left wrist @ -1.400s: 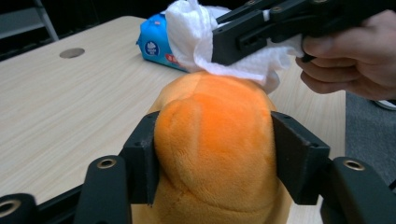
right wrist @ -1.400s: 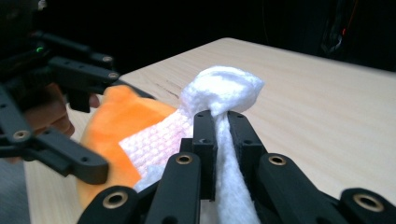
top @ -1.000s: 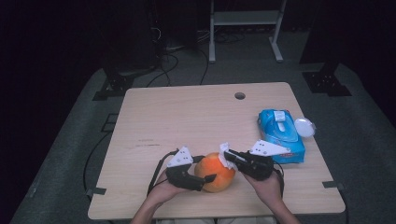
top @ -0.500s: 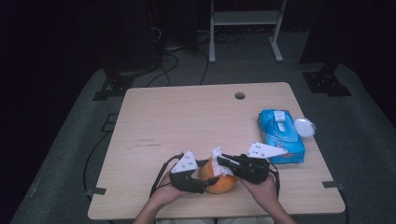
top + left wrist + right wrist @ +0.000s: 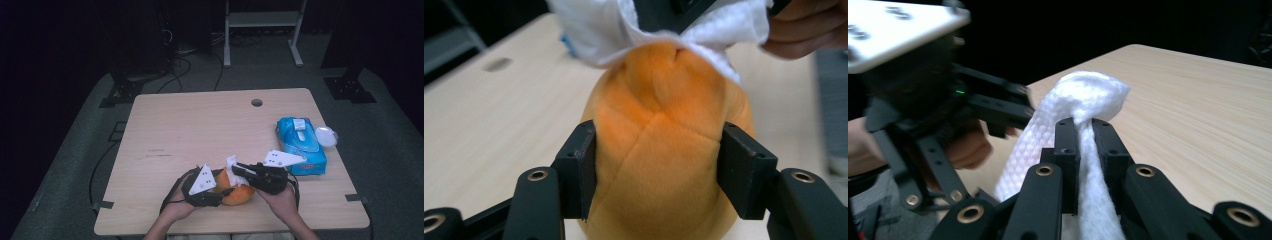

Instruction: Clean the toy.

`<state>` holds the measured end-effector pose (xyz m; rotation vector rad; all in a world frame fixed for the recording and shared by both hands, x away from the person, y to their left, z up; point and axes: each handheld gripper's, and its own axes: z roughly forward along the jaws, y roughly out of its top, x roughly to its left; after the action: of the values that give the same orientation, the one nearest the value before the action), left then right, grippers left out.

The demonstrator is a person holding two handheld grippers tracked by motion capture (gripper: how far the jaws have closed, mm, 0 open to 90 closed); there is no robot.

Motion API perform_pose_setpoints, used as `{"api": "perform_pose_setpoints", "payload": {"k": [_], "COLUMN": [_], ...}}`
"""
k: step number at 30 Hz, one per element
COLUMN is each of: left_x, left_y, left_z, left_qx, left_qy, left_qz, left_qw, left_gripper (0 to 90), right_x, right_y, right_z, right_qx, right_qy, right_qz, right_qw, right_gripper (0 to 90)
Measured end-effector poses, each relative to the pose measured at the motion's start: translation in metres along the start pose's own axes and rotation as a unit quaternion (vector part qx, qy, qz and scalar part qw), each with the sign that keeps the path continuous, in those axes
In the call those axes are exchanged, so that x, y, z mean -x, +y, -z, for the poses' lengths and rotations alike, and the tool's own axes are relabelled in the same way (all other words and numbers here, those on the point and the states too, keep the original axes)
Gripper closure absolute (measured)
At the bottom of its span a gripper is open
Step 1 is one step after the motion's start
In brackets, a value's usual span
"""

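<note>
Orange plush toy (image 5: 659,150) sits at the counter's (image 5: 200,130) near edge, soft and light; the left hand-held gripper (image 5: 656,165) has just closed on its sides, while the right hand-held gripper (image 5: 1085,150) pinches a white wipe (image 5: 1083,100) against its top.

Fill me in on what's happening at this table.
A person is wiping an orange plush toy with a white wipe. The left gripper has just been closing its jaws on the toy's sides and now presses it between them at the near edge of the table. The right gripper is shut on the wipe and holds it on the toy's top. A blue wipes pack lies to the right.
</note>
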<state>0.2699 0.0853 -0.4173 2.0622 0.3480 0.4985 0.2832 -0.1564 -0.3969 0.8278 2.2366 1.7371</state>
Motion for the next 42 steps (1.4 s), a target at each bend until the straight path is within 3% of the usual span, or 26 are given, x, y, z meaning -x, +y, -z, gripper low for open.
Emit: {"api": "perform_pose_setpoints", "payload": {"k": [2,4,5,7,9,10,13,15,17,20,23,24,26,28,30,33,35,37,39,42], "left_x": [-0.002,-0.003,-0.003,-0.001,-0.002,-0.003,-0.007,-0.01,-0.012,-0.012,-0.015,-0.017,-0.02,-0.023,-0.026,-0.031,-0.033,-0.033,-0.034,-0.036], "left_y": [-0.003,-0.004,-0.005,-0.008,-0.01,-0.01,-0.012,-0.014,-0.016,-0.016,-0.018,-0.019,-0.021,-0.023,-0.025,-0.028,-0.029,-0.03,-0.03,-0.033], "left_z": [-0.002,-0.006,-0.008,-0.009,-0.005,-0.004,-0.002,0.0,0.0,-0.001,0.0,0.002,0.003,0.003,0.004,0.005,0.006,0.006,0.007,0.007], "left_qx": [0.004,0.003,-0.002,-0.007,-0.012,-0.011,-0.007,-0.005,-0.003,0.003,0.003,0.003,0.007,0.011,0.014,0.02,0.018,0.019,0.02,0.025], "left_qy": [-0.023,-0.05,-0.054,-0.058,-0.053,-0.054,-0.054,-0.058,-0.059,-0.059,-0.058,-0.057,-0.056,-0.057,-0.055,-0.057,-0.055,-0.055,-0.057,-0.057], "left_qz": [0.022,0.039,0.041,0.036,0.022,0.025,0.038,0.042,0.048,0.053,0.063,0.066,0.077,0.09,0.102,0.121,0.125,0.129,0.131,0.144], "left_qw": [0.9995,0.998,0.9977,0.9976,0.9983,0.9982,0.9978,0.9974,0.9971,0.9968,0.9964,0.9962,0.9954,0.9942,0.9931,0.9908,0.9905,0.9899,0.9896,0.9877], "left_gripper": [34.3,25.6,20.6,19.4,26.7,30.9,34.6,34.7,34.6,34.0,33.9,33.9,33.9,34.0,34.0,34.0,33.8,33.7,33.6,33.5], "right_x": [0.008,0.016,0.014,0.003,-0.008,-0.008,0.007,0.023,0.037,0.033,0.019,0.019,0.027,0.037,0.039,0.028,0.027,0.036,0.044,0.043], "right_y": [-0.007,-0.014,-0.014,-0.01,-0.008,-0.008,-0.011,-0.019,-0.026,-0.021,-0.013,-0.015,-0.023,-0.027,-0.025,-0.018,-0.02,-0.027,-0.03,-0.029], "right_z": [0.001,0.002,0.002,-0.001,-0.005,-0.005,-0.001,0.004,0.01,0.014,0.009,0.007,0.005,0.008,0.014,0.013,0.008,0.006,0.008,0.013], "right_qx": [-0.013,-0.008,-0.008,-0.01,-0.018,-0.02,-0.015,-0.025,-0.025,-0.003,-0.001,-0.008,-0.012,-0.017,-0.005,0.004,-0.011,-0.014,-0.023,-0.011], "right_qy": [-0.017,-0.005,-0.004,0.007,0.011,0.007,-0.008,-0.046,-0.057,-0.04,-0.018,-0.02,-0.024,-0.049,-0.048,-0.027,-0.033,-0.035,-0.055,-0.052], "right_qz": [0.002,-0.036,-0.033,-0.022,0.004,0.014,-0.01,-0.022,-0.06,-0.063,-0.034,-0.031,-0.05,-0.057,-0.072,-0.051,-0.038,-0.058,-0.071,-0.078], "right_qw": [0.9998,0.9993,0.9994,0.9997,0.9998,0.9997,0.9998,0.9984,0.9962,0.9972,0.9993,0.9993,0.9984,0.997,0.9963,0.9983,0.9986,0.9976,0.9957,0.9955], "right_gripper": [81.5,81.6,81.6,81.6,81.6,81.6,81.4,81.6,81.6,81.5,81.5,81.5,81.3,81.4,81.3,81.3,81.4,81.3,81.3,81.4]}}
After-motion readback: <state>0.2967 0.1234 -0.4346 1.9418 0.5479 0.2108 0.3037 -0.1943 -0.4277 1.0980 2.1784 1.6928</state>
